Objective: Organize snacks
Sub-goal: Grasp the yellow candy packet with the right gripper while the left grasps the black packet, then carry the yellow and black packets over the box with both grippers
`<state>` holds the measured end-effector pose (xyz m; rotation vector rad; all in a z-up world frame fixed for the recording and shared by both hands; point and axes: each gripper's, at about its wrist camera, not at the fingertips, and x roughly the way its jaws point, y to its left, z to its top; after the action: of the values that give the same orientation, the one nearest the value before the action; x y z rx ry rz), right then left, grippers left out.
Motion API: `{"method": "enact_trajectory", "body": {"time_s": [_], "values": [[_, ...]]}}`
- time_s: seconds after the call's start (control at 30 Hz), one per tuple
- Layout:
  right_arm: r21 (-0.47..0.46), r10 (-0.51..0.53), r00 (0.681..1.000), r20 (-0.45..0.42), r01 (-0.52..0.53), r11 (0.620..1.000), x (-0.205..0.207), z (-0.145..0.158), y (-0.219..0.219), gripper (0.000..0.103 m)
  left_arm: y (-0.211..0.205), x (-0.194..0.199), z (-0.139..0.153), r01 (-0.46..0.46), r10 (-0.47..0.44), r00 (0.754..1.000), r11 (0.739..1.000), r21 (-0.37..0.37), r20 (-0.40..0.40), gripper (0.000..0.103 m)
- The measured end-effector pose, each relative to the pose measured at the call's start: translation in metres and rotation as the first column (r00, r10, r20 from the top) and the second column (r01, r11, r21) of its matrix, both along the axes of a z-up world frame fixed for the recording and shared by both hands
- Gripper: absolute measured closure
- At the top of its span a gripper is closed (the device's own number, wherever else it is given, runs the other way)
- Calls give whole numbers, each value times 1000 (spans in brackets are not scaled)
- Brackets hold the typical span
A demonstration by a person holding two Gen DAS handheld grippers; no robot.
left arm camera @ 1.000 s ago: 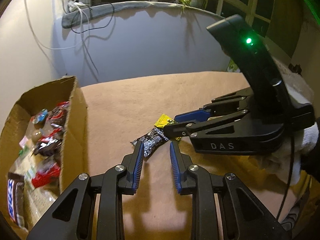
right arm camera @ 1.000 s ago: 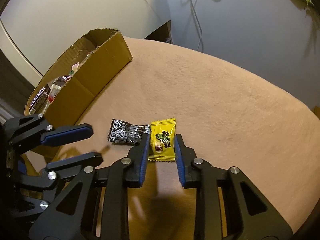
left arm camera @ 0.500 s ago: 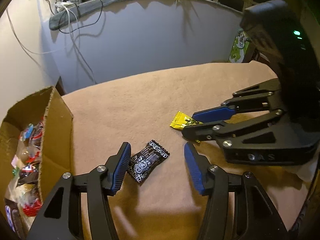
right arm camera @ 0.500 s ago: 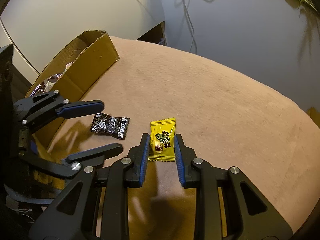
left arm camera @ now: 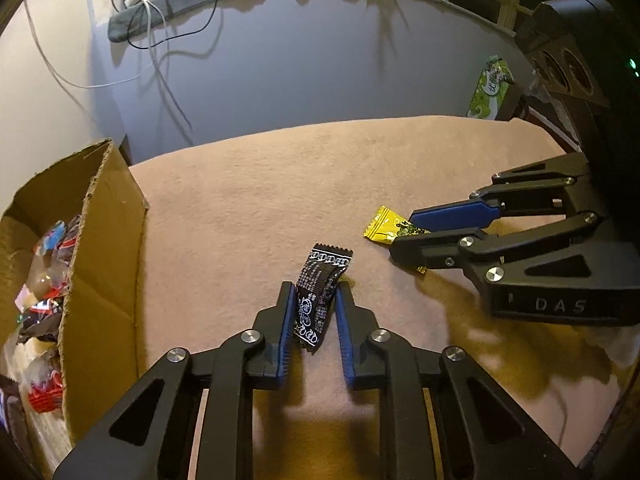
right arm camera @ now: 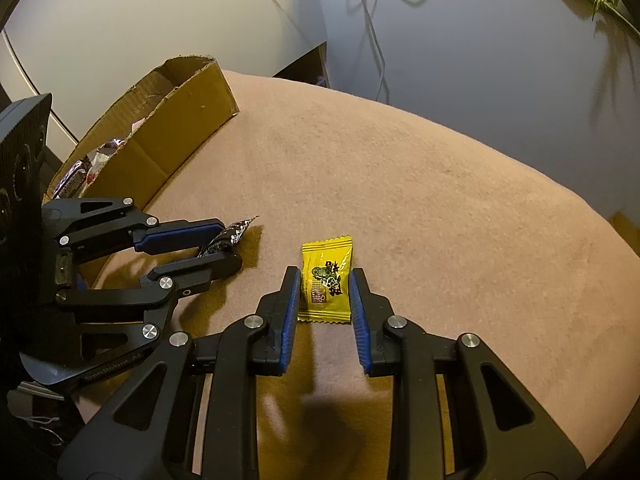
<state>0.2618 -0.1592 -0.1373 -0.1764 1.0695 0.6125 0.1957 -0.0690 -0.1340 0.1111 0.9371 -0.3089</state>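
Gripping the black snack packet, the left hand-held gripper works right of the cardboard box.
Further right, the right hand-held gripper narrowly brackets the yellow candy; nothing lies between.

Dim, warm indoor light is falling from above and behind both cameras. The tan cloth surface is showing evenly lit at centre and darkening toward the frame rims. Hard dark shadows are pooling under the left gripper and the right gripper, running toward the lens. The wall is carrying thin cable and plant shadows. Small glints are showing on the metal pivot pins. Fisheye bending is curving the edges, and black vignetting is closing the corners. The centre is staying sharp; the edges are softening slightly.
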Motion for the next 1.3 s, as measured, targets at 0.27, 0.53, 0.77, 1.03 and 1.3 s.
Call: {"method": "enact_trajectory", "body": {"time_s": [0.27,0.53,0.77,1.03,1.3], "values": [[20,-24,999,27,24,1000,-12,7,-6,78,9,-7,5,-21,22,1000,999,-43,9,89],[43,-29,996,82,25,999,-32,38,-7,78,19,-25,30,-24,30,997,995,-94,65,89],[65,-22,992,127,14,998,-55,66,0,78,35,-47,57,-31,46,991,992,-121,129,89],[80,-5,984,177,-9,997,-70,95,25,78,65,-70,83,-61,85,978,990,-130,191,89],[95,28,980,199,-48,994,-78,108,66,78,98,-84,96,-98,127,966,985,-140,225,89]]}}
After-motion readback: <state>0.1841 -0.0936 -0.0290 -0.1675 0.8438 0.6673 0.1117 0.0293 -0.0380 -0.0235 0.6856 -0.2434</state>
